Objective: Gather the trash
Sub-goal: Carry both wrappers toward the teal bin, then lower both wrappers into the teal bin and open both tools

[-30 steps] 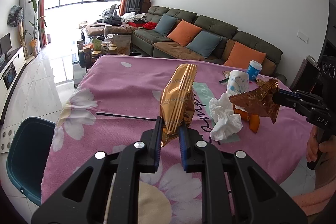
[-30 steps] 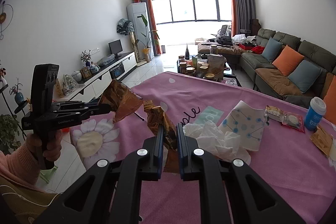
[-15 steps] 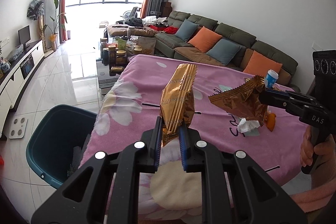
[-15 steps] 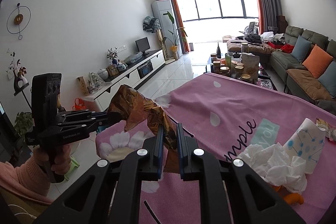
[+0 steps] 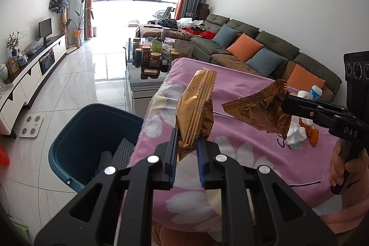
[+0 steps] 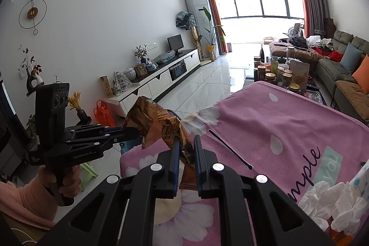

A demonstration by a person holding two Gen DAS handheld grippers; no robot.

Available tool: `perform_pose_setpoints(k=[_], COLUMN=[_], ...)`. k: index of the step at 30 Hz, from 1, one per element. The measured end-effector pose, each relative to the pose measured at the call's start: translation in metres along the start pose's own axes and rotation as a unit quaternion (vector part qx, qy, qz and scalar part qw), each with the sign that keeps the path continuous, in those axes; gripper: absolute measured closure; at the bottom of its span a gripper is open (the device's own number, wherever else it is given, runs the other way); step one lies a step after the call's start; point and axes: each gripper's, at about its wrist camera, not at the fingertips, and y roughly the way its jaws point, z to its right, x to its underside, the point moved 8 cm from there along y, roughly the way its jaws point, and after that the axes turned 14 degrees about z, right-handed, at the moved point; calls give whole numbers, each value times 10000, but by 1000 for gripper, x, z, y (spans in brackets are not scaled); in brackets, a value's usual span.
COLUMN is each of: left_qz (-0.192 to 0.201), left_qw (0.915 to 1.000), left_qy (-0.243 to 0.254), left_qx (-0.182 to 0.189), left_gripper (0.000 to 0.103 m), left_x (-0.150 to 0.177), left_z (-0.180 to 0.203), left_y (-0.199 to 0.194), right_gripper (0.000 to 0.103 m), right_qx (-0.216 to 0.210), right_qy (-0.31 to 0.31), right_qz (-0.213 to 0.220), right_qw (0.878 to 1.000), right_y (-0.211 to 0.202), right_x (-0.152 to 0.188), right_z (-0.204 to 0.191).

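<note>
Both grippers are swung toward the table's end since the earlier frames, and the teal bin, then only partly in view at the left edge of the left wrist view, is now seen whole at lower left. Left gripper is pinched on a gold snack wrapper, which is held upright at frame centre, over the edge of the pink flowered tablecloth and just right of the bin. Right gripper is pressed together on a crumpled gold wrapper; in the left wrist view that wrapper is seen at centre right, held above the cloth. Neither wrapper is dropped yet; both are judged close to release, left one likely first.

Left on the table: a crumpled white tissue at lower right of the right wrist view, a patterned paper cup beside it, orange peel bits, a thin dark stick, and a blue-lidded cup farther back. Inside the bin only grey woven pieces are seen. Task is judged early: two items in transit, several more pickups needed. Sofa and window are seen far behind.
</note>
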Motion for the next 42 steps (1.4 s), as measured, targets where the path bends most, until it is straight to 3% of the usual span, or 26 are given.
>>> perform_pose_setpoints(k=[32, 42], left_qz=[0, -40], left_qw=[9956, 9940], left_qy=[-205, -299], left_qx=[-914, -1052], left_gripper=[88, 88], left_x=[-1, 2], left_z=[-77, -88], left_y=[-13, -8], right_gripper=[93, 93], right_qx=[-728, -855], right_qy=[-95, -127], right_qz=[-231, -318], right_qw=[9970, 9957], right_y=[81, 102], right_x=[-13, -13], right_z=[-52, -62])
